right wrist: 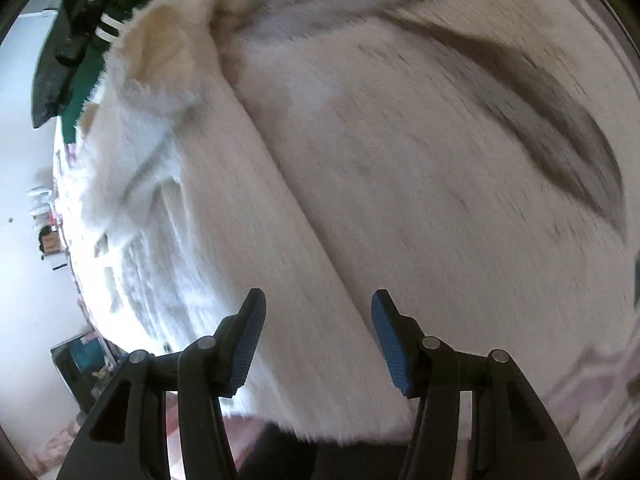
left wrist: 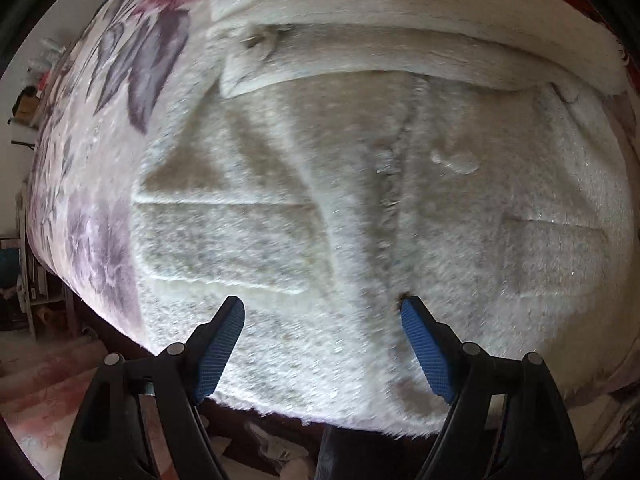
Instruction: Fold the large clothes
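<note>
Item: white fleece coat point(left wrist: 360, 200), spread on floral blanket point(left wrist: 100, 160) ahead of both jaw pairs. Likely soft, bulky, limp; grip hem edge. Left gripper point(left wrist: 322, 346) and right gripper point(right wrist: 318, 338): jaws apart, empty.

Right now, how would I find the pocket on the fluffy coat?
Find the flowery blanket over the bed; the fluffy white coat lies spread on it. The pocket is the stitched rectangle on the side nearest the purple flowers. The pocket across the middle seam looks fainter.
</note>
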A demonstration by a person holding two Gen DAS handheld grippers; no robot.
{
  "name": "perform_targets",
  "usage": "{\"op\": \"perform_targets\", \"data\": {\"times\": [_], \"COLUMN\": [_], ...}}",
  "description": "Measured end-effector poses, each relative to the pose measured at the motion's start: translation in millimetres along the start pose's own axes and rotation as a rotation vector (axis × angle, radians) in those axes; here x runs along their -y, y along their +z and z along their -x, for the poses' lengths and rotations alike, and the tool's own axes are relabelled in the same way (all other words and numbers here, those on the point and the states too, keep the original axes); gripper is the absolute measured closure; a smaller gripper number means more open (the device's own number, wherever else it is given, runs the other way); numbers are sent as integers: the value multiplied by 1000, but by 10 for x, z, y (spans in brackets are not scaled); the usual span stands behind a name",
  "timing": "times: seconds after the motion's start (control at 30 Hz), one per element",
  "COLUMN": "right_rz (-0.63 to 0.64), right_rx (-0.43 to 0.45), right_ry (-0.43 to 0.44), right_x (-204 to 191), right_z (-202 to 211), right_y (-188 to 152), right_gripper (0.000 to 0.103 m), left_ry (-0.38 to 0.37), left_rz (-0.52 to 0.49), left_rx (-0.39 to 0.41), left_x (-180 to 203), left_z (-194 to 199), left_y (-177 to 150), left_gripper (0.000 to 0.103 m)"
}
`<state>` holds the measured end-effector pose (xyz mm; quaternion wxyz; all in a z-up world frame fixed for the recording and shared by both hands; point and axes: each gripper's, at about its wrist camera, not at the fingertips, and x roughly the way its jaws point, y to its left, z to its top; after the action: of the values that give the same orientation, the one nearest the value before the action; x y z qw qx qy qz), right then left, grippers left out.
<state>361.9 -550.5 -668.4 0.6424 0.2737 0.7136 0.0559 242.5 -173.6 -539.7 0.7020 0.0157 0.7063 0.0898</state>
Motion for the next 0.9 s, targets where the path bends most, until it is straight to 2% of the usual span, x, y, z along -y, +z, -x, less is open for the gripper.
{"op": "perform_targets", "data": {"times": [0.07, 0.1, 0.13, 0.17, 0.27, 0.3, 0.33, 0.4, 0.43, 0.47, 0.53, 0.57, 0.63, 0.67, 0.73, 0.83, 0.9], "right_rz": [28, 56, 95, 133, 90, 67, 35, -1, -28, -67, -98, -84, -74, -72, -62, -72, -65], "right_rx": [-1, -20, -21, -11, 72, 84, 67, -7, -62, -114, -109, -95, -63, -50, -48, -133, -194], "right_ry": [46, 50, 24, -51, -124, -117, -108, -155, -118, -46, 45, 68, 128, 167, 258, 312, 298], "right_x": [-107, -176, -234, -264, -26, 85, 236, 409, 486, 557, 615, 587, 506, 433, 255, -55, -286], "right_z": [-139, -259, -324, -367, -196, -134, -103, -148, -169, -143, 85, 235, 449, 517, 530, 244, -83], "right_y": [154, 255, 276, 280, 309, 328, 344, 368, 392, 443, 583, 704, 955, 1123, 1500, 1972, 2252], "right_gripper": [46, 50, 64, 98, 100, 100, 101, 103, 103, 103, 101, 95, 66, 43, 39, 39, 39], "left_ry": [24, 40, 51, 62, 103, 124, 133, 160, 160, 159, 166, 166, 187, 193, 208, 208, 211], "left_rz": [-1, -2, 1, 9, 36, 49, 58, 99, 116, 127, 140, 141, 137, 138, 146, 158, 165], "left_rx": [5, 5, 3, 3, -7, -14, -24, -51, -53, -53, -42, -26, 8, 33, 71, 88, 92], "left_x": [121, 205, 247, 296, 454, 517, 540, 545, 552, 547, 570, 583, 645, 682, 737, 792, 832], "left_z": [-15, -36, -35, -39, -111, -158, -182, -242, -215, -182, -95, -33, 57, 103, 133, 20, -114], "left_y": [19, 45, 54, 67, 138, 175, 187, 225, 226, 230, 258, 270, 323, 364, 477, 639, 761], "left_gripper": [23, 23, 23, 23, 23, 23, 23, 23, 23, 23, 23, 23, 23, 23, 23, 23, 23]}}
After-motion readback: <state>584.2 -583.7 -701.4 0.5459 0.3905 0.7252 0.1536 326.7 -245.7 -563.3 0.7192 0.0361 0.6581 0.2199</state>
